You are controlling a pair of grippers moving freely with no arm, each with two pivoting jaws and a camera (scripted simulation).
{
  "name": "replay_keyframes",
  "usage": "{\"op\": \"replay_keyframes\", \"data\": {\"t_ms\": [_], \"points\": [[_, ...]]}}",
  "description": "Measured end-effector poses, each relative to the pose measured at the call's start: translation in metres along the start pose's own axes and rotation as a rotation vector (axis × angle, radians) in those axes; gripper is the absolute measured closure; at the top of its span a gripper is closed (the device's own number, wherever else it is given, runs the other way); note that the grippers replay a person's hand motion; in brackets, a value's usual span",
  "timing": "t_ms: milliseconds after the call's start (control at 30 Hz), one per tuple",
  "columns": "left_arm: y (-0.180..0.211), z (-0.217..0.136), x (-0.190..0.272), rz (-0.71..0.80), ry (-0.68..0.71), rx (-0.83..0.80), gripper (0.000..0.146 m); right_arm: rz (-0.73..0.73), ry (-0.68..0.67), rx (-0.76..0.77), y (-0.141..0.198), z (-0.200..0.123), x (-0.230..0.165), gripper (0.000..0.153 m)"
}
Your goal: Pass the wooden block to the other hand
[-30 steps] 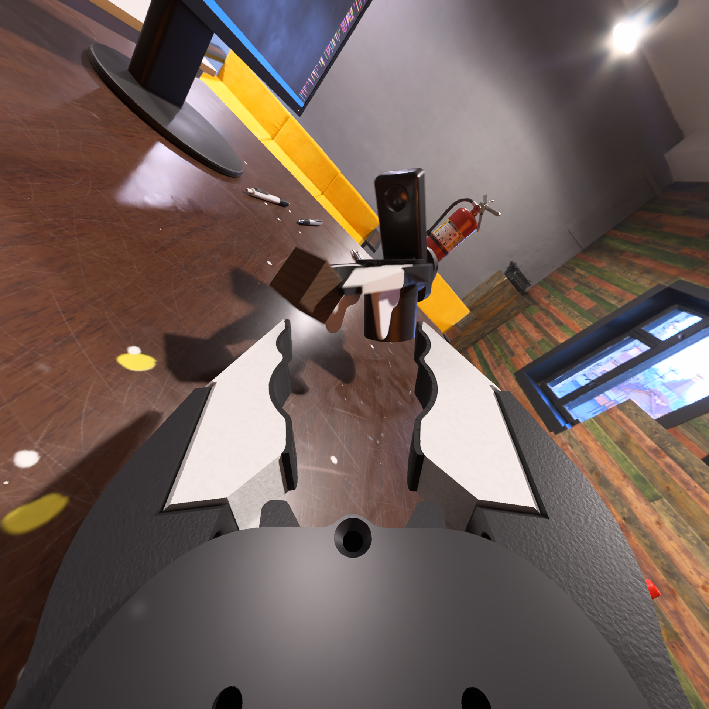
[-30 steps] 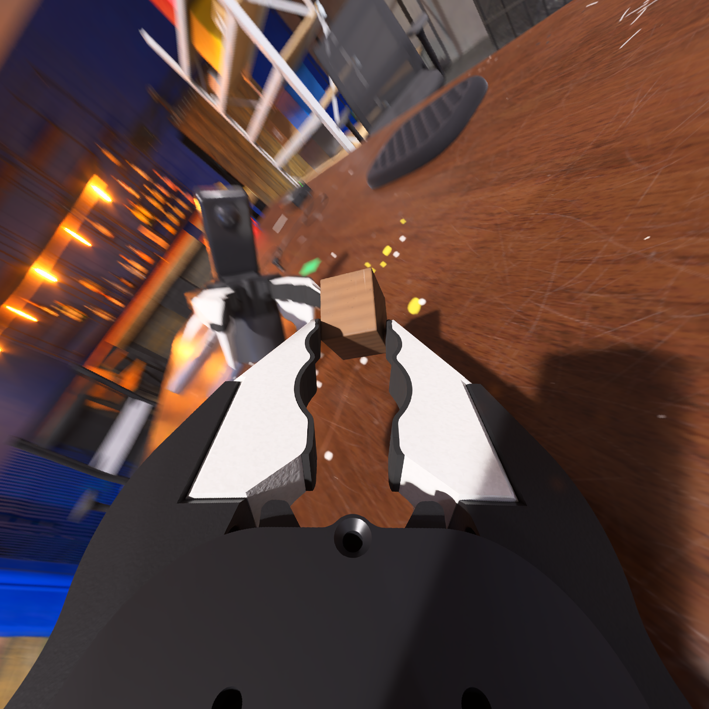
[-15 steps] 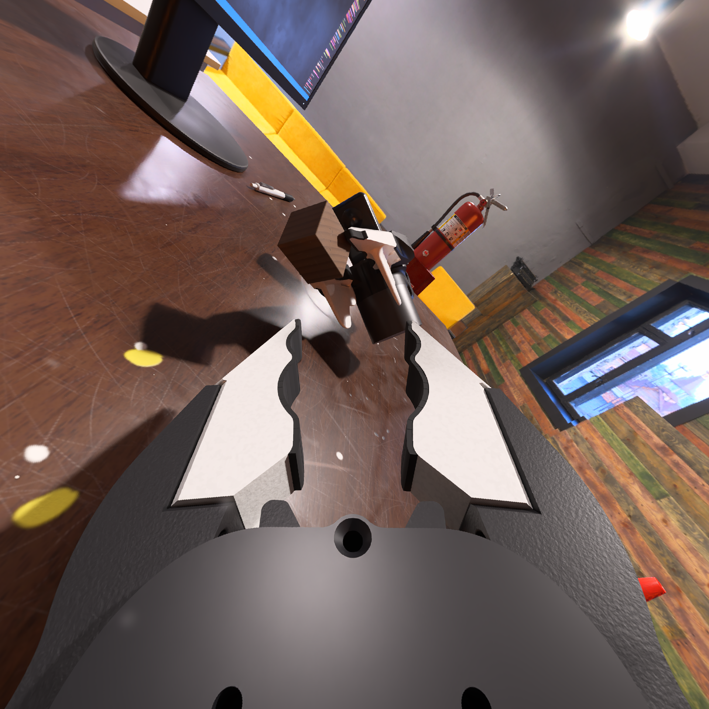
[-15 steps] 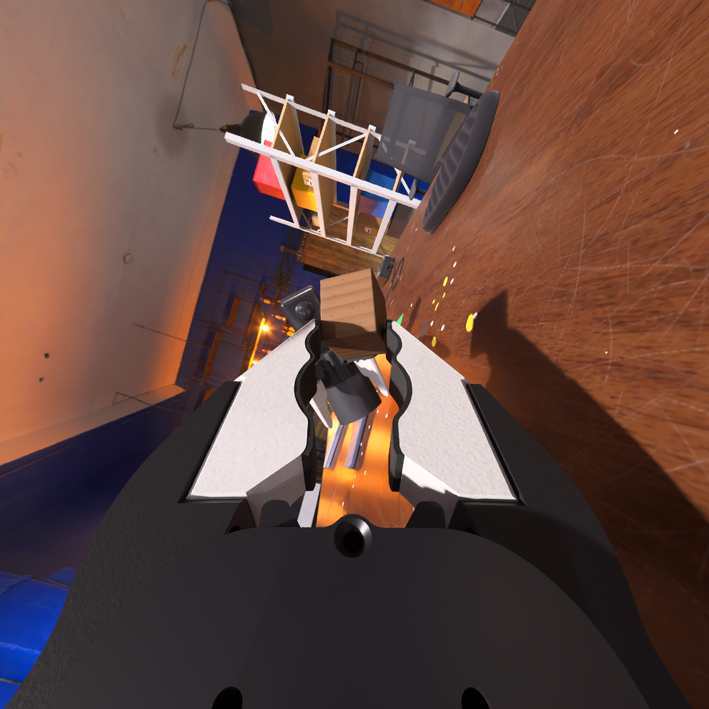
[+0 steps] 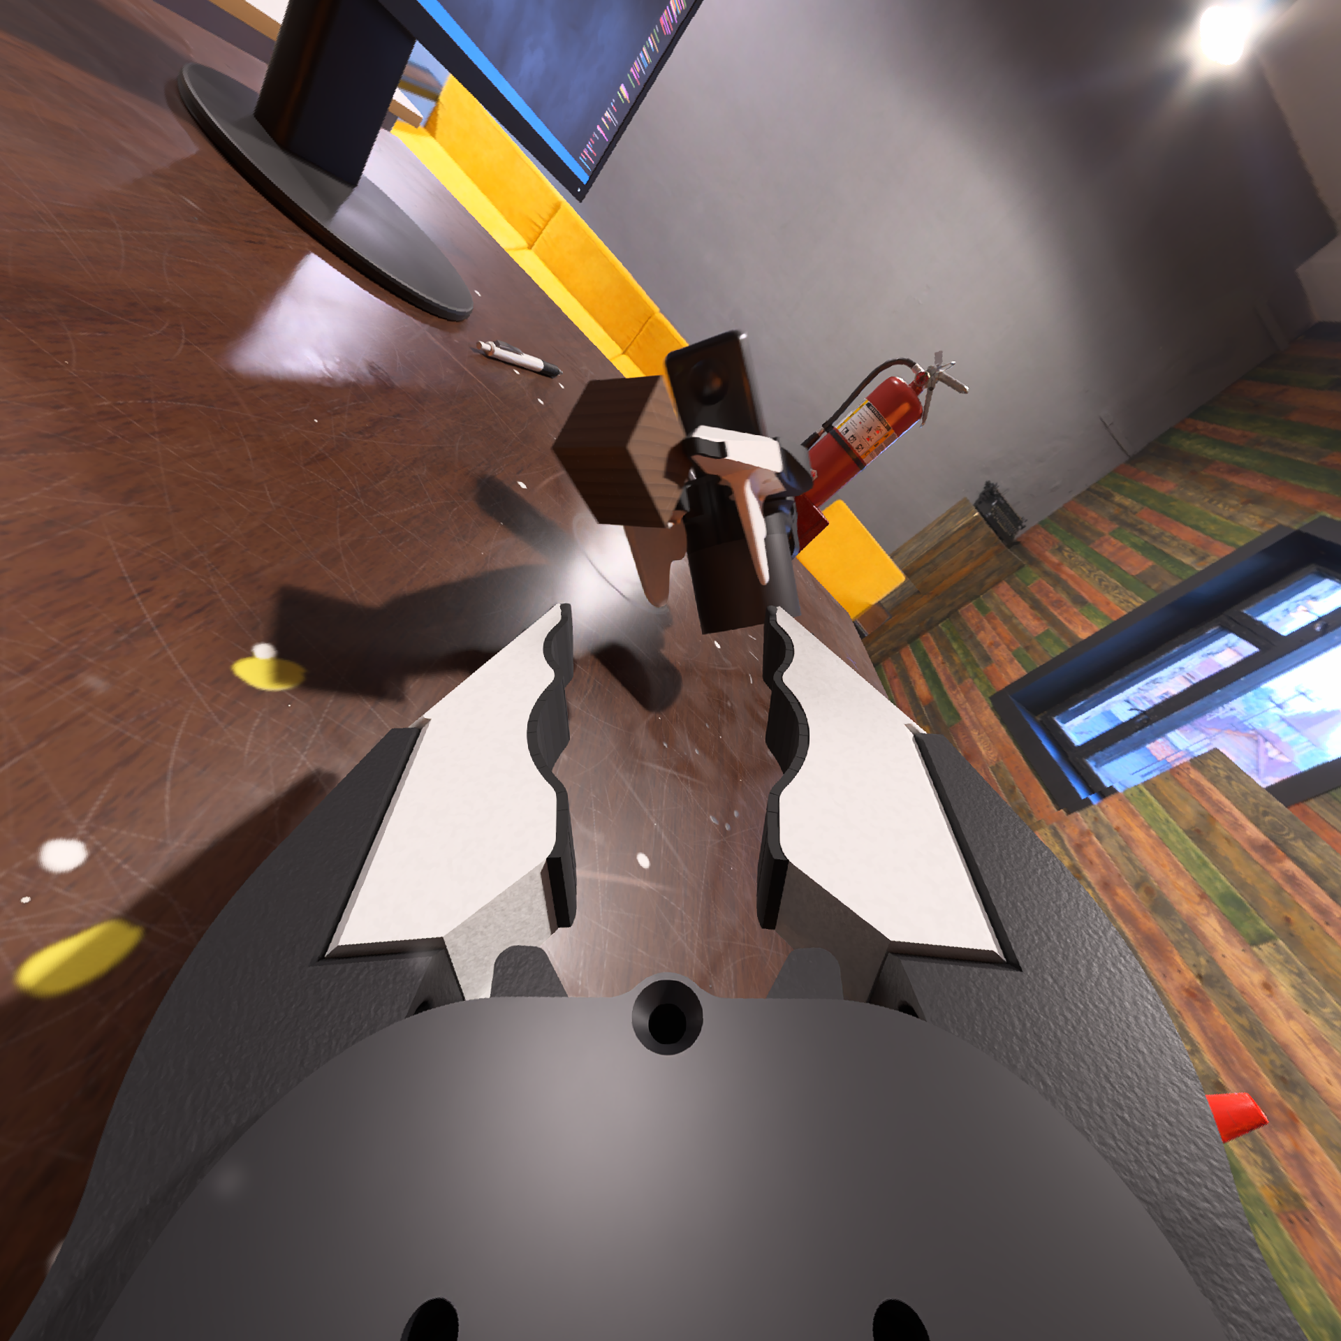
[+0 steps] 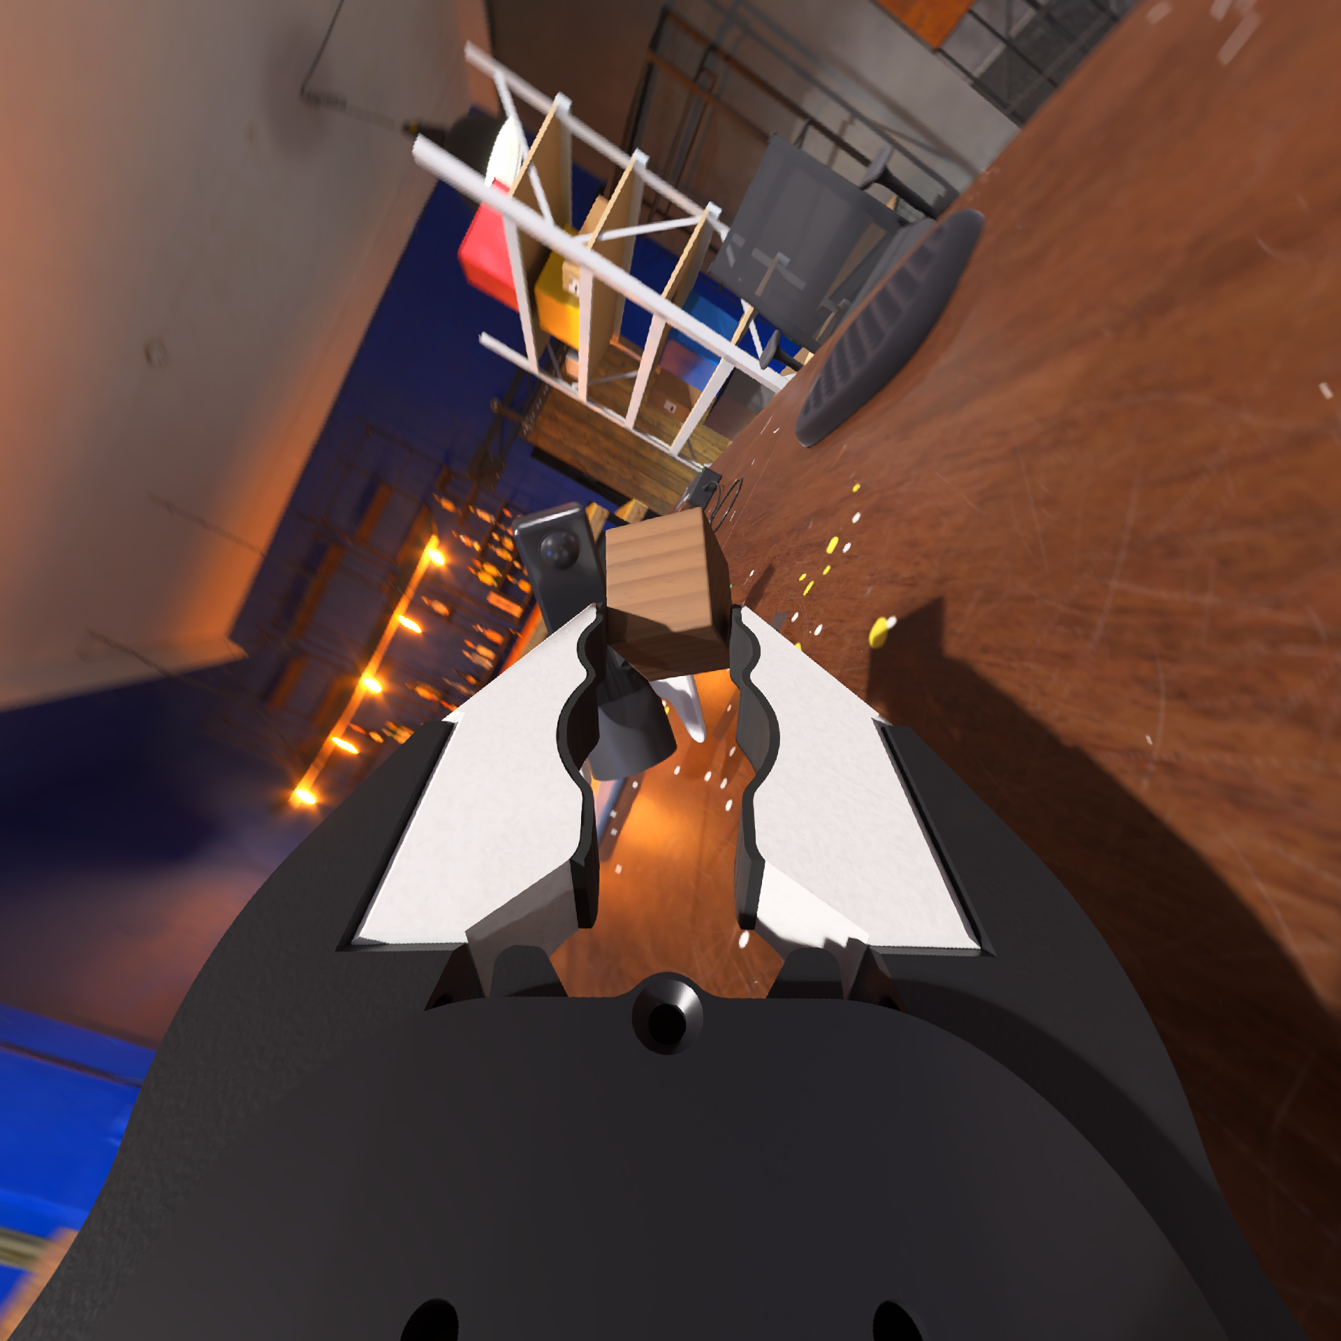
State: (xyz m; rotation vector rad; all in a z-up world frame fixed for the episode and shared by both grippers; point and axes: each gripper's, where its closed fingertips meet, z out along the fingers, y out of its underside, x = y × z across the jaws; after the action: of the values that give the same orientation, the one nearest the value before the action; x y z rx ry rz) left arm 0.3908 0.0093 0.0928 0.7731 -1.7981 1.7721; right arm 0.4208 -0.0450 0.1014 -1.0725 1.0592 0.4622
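The wooden block (image 6: pixel 664 591) is a small brown cube held between the tips of my right gripper (image 6: pixel 664 617), which is shut on it and holds it up off the dark wooden table (image 5: pixel 181 472). In the left wrist view the block (image 5: pixel 617 461) shows ahead of and above my left gripper (image 5: pixel 664 624), with the right gripper (image 5: pixel 733 508) behind it. My left gripper is open and empty, its fingertips a short way short of the block. It also shows in the right wrist view (image 6: pixel 617 682), mostly hidden behind the block.
A monitor on a round black stand (image 5: pixel 312 189) is at the far left of the table. A pen (image 5: pixel 515 358) lies near it. Yellow and white spots (image 5: pixel 268 671) dot the tabletop. A red fire extinguisher (image 5: pixel 863 428) stands by the wall past the table edge. A shelf rack (image 6: pixel 602 276) is in the background.
My right gripper has lifted and turned with the block, tilting away from the table. The block now sits closer to my left gripper's open fingers, which have narrowed slightly.
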Motion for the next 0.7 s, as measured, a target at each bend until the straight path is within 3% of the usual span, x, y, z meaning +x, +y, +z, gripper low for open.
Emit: {"op": "replay_keyframes", "data": {"t_ms": [67, 200, 300, 433, 567, 700], "points": [[0.000, 0.000, 0.000, 0.000, 0.001, 0.002, 0.094, -0.086, -0.035, -0.026, 0.001, 0.002, -0.013, 0.119], [0.000, 0.000, 0.002, 0.023, 0.003, 0.003, 0.094, 0.053, -0.258, -0.024, 0.005, 0.004, -0.039, 0.119], [0.001, 0.001, 0.006, 0.026, 0.015, -0.001, 0.094, -0.023, -0.215, -0.051, 0.011, 0.006, -0.034, 0.119], [0.000, 0.000, 0.011, -0.010, 0.050, 0.000, 0.094, -0.344, -0.041, -0.101, 0.016, 0.010, -0.025, 0.119], [0.001, -0.003, 0.022, -0.226, 0.210, -0.009, 0.094, -0.787, 0.193, -0.205, 0.026, 0.012, -0.014, 0.119], [0.001, -0.004, 0.024, -0.362, 0.284, 0.007, 0.096, -1.046, 0.308, -0.281, 0.036, 0.016, -0.010, 0.119]]}}
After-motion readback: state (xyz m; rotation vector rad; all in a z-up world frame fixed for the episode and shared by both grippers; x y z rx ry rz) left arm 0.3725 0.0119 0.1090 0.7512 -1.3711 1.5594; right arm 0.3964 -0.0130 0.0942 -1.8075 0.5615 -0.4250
